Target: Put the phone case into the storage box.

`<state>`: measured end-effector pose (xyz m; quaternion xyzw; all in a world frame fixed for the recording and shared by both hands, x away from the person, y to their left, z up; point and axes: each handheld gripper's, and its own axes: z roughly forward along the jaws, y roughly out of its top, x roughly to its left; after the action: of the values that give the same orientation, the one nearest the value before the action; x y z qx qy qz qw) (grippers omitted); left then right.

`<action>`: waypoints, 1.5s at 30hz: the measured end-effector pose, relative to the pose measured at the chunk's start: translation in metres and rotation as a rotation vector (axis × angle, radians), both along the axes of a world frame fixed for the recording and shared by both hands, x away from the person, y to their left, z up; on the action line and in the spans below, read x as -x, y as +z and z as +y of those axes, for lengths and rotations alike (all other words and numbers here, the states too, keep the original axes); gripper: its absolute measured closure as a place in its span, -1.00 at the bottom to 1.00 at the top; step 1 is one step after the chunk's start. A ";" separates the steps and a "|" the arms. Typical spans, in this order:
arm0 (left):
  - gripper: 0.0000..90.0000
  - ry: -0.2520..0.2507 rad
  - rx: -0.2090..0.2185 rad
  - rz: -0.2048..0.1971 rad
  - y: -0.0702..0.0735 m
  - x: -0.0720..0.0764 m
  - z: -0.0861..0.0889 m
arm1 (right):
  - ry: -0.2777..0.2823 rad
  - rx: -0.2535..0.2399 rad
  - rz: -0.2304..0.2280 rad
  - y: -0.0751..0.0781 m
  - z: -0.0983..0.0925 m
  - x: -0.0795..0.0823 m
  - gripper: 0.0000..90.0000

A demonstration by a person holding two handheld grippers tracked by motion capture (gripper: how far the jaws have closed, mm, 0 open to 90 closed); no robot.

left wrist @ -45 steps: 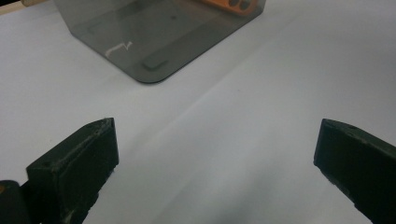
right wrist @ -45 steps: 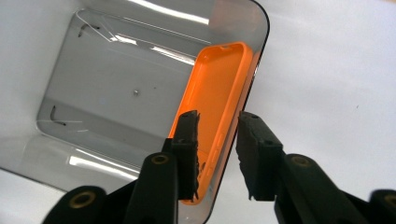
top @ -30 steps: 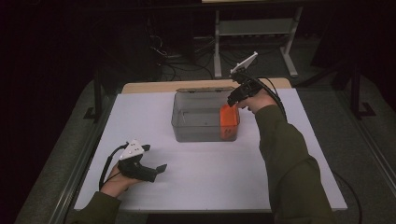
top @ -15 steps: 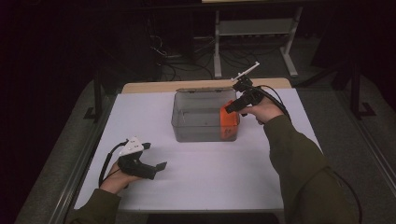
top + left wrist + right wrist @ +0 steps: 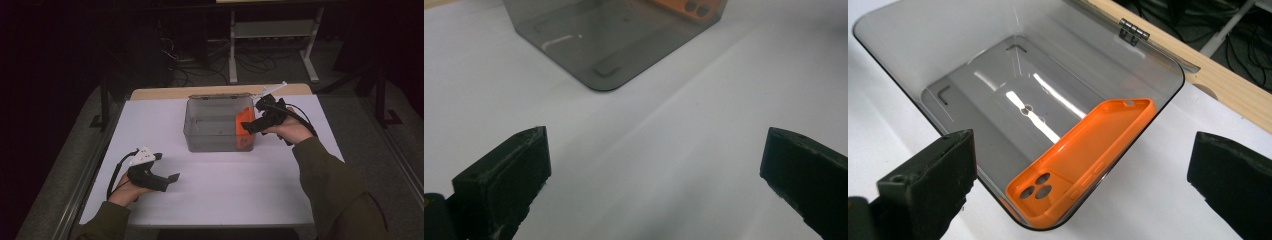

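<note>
An orange phone case lies tilted inside the clear grey bin, its long edge leaning on the bin's right wall, camera holes up. In the high view the case sits at the right end of the bin. My right gripper hovers at that end, just above the rim. Its jaws have just been opening and now stand wide in the right gripper view, pads clear of the case. My left gripper rests open on the white table at the front left, nothing between its jaws.
The white table top spreads in front of the bin. A wooden strip runs along the table's far edge, right behind the bin's hinged side. A metal stand and cables are on the dark floor beyond.
The right gripper's jaws have opened wide, and the hand has shifted right and sunk a little beside the bin. The orange case lies free in the bin. The left hand has kept still.
</note>
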<state>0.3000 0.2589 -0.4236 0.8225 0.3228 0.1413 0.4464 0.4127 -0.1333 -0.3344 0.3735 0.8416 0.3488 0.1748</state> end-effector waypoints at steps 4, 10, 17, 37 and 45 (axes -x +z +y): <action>-1.00 -0.005 0.004 -0.003 0.000 0.000 0.000 | 0.012 -0.035 -0.027 -0.004 -0.005 0.006 -1.00; -1.00 -0.014 0.004 -0.007 0.000 0.001 -0.001 | 0.021 -0.050 -0.033 -0.015 -0.008 0.015 -1.00; -1.00 -0.025 0.001 -0.007 -0.001 0.001 -0.001 | 0.032 -0.071 -0.045 -0.023 -0.014 0.025 -1.00; -1.00 -0.045 -0.006 -0.001 -0.006 0.002 -0.001 | 0.057 -0.112 -0.078 -0.041 -0.021 0.047 -1.00; -1.00 -0.046 -0.006 -0.002 -0.006 0.003 -0.001 | 0.056 -0.126 -0.077 -0.049 -0.026 0.055 -1.00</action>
<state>0.2970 0.2582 -0.4294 0.8309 0.3027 0.1328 0.4476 0.3580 -0.1589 -0.3838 0.3466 0.8207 0.4198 0.1735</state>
